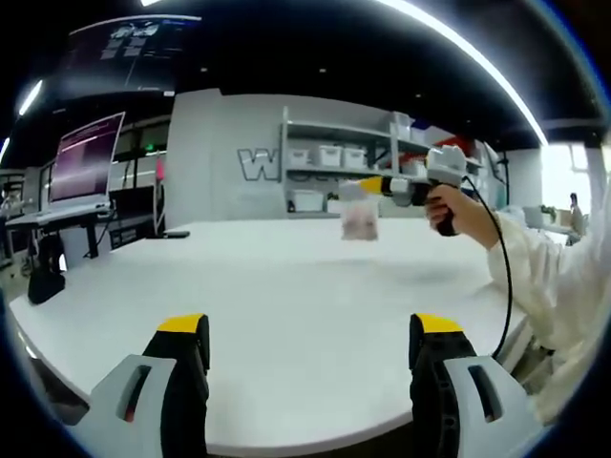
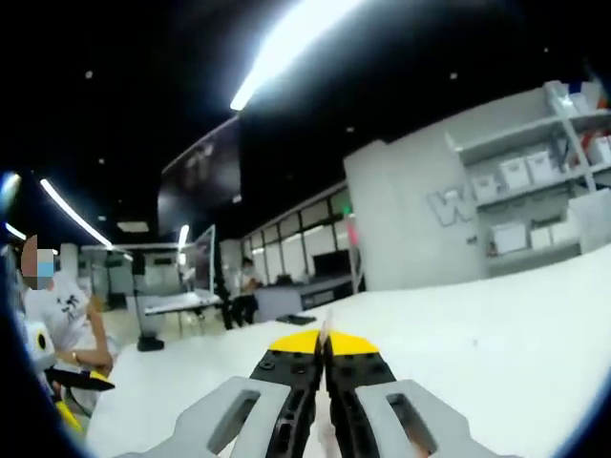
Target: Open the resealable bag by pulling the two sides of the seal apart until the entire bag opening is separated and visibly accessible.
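Note:
A small clear resealable bag [image 1: 360,219] with pinkish contents hangs in the air above the white table [image 1: 286,305]. The right gripper [image 1: 374,186], held by a hand in a white sleeve, is shut on the bag's top edge. In the right gripper view, that gripper [image 2: 325,343] has its yellow-tipped jaws pressed together on a thin strip of the bag [image 2: 325,336]; the bag's body is hidden below them. My left gripper [image 1: 310,329] stands open low over the table's near edge, well short of the bag, with nothing between its jaws.
Shelves with white bins [image 1: 329,157] line the far wall. A laptop on a stand [image 1: 86,157] is at the left, a black object [image 1: 46,277] beside the table's left edge. People sit at the left [image 2: 57,315] and stand farther back [image 2: 239,286].

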Action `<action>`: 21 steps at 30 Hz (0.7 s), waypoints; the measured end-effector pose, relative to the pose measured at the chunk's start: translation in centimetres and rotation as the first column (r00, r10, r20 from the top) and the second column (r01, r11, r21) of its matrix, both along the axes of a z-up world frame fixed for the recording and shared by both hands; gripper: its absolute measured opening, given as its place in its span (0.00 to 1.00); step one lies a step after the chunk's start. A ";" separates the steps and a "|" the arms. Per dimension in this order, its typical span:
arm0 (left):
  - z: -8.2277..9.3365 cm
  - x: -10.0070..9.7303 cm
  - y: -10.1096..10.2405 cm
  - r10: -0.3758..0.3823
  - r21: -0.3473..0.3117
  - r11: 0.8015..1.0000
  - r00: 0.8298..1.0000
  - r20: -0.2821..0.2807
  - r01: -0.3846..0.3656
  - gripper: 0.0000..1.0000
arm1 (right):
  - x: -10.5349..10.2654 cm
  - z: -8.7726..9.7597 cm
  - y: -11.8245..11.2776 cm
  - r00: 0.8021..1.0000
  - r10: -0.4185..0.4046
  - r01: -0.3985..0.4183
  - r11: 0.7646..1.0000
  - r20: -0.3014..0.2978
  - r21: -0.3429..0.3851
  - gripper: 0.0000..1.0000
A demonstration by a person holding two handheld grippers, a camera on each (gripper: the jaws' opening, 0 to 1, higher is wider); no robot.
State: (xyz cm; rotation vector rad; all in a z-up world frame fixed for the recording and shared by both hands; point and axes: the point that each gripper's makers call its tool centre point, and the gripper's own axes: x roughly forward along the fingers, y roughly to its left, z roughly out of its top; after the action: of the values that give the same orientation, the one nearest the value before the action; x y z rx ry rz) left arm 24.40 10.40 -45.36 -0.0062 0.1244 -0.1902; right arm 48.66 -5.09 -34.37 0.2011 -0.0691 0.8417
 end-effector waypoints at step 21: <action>-0.1 0.0 -0.3 -0.008 0.007 1.000 1.000 0.009 0.008 0.86 | -3.8 0.3 -0.5 0.997 0.061 -0.059 0.998 0.055 -0.039 0.00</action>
State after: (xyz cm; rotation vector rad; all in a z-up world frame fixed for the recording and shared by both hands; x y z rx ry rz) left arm 24.39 10.12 -45.43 0.0026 0.1157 -0.1978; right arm 44.88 -5.62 -34.08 0.1449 -0.1006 0.9079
